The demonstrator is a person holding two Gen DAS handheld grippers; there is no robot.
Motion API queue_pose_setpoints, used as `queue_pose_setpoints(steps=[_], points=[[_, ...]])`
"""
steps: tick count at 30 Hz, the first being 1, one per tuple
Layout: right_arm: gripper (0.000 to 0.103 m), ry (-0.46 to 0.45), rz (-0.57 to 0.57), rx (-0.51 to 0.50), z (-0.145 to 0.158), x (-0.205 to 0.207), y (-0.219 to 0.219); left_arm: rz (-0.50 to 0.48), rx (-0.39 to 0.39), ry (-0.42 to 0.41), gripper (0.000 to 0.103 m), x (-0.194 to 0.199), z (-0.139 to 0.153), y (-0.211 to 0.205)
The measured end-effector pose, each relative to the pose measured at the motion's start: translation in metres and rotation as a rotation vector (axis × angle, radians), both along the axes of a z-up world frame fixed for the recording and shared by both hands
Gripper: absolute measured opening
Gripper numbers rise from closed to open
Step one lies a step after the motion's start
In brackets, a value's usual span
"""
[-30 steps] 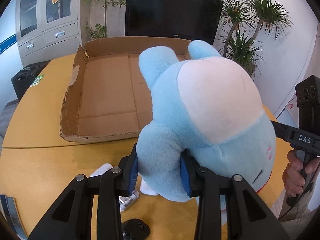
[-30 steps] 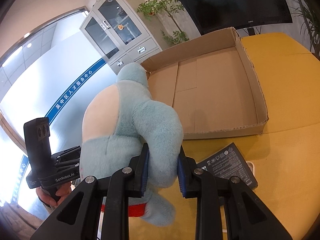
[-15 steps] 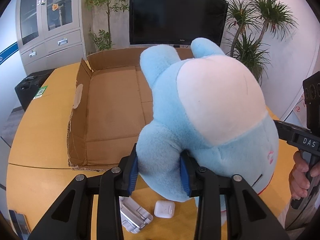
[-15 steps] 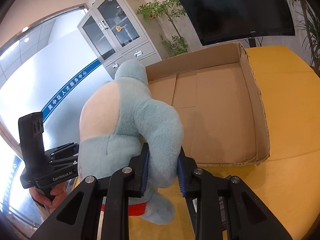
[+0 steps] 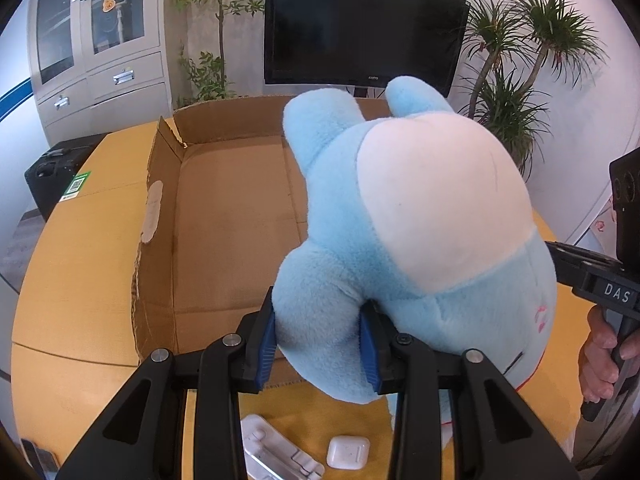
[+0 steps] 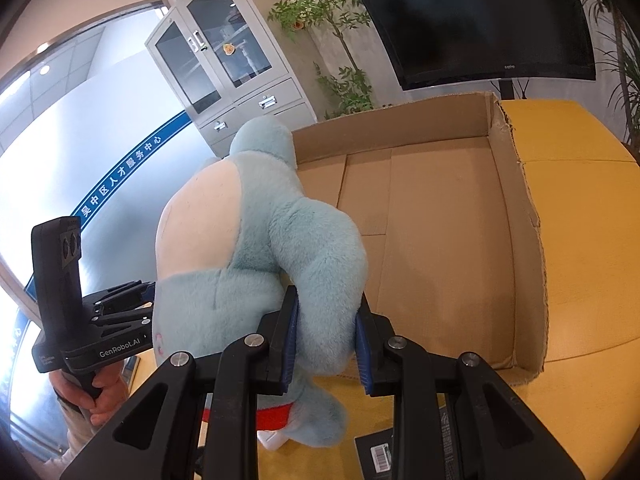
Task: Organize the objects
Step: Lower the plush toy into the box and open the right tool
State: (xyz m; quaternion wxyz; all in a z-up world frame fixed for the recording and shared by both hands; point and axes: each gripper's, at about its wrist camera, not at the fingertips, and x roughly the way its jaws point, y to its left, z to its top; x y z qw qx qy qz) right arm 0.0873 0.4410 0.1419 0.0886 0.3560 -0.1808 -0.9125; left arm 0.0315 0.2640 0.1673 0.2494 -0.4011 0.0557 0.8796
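The left gripper (image 5: 318,346) is clamped on a limb of the plush toy (image 5: 420,216). The right gripper (image 6: 326,344), over at three o'clock from it, pinches another limb, jaws squeezed in.

"DAS" on right gripper (image 5: 618,294) — "GenRobot.AI" on left gripper (image 6: 120,349).

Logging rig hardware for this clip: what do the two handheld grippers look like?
Both are matte black with angular linkages, silver pivot bolts and blue ribbed pads on the fingers. The left gripper body reads "GenRobot.AI"; the right gripper shows "DAS". Bare hands hold them; no cables visible.
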Motion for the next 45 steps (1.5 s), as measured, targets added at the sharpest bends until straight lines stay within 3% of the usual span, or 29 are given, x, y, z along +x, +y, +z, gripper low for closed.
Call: queue_pose_setpoints(steps=[22,35,45], points=[[0.023,-0.113,-0.025,0.064,-0.059,-0.072,0.026,0.011,-0.087,-0.098,0.032,-0.052,-0.054,0.035],[0.023,-0.168,-0.031,0.085,-0.085,-0.086,0.03,0.02,-0.114,-0.127,0.032,-0.06,-0.069,0.043],[0.023,-0.239,-0.029,0.138,-0.106,-0.096,0.026,0.024,-0.135,-0.212,0.032,-0.072,-0.093,0.046]])
